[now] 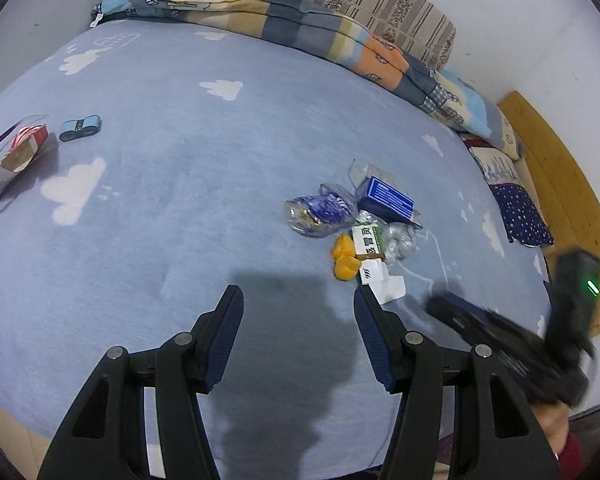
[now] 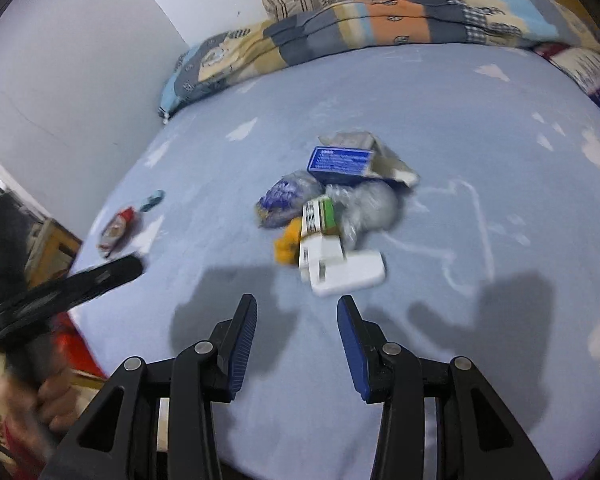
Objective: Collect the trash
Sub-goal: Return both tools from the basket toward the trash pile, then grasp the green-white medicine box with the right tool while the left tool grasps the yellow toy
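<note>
Only the left wrist view shows the wooden board (image 1: 560, 184) beside the bed (image 1: 220, 200).

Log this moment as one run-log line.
left gripper: open, empty | right gripper: open, empty | trash pile: on bed, untouched

Matt cloth bedsheet (image 1: 220, 160) – glossy crinkled plastic wrapper (image 1: 320, 210), smooth cardboard box (image 1: 386, 198).

"999" on the white-and-green medicine box (image 1: 370, 254)
</note>
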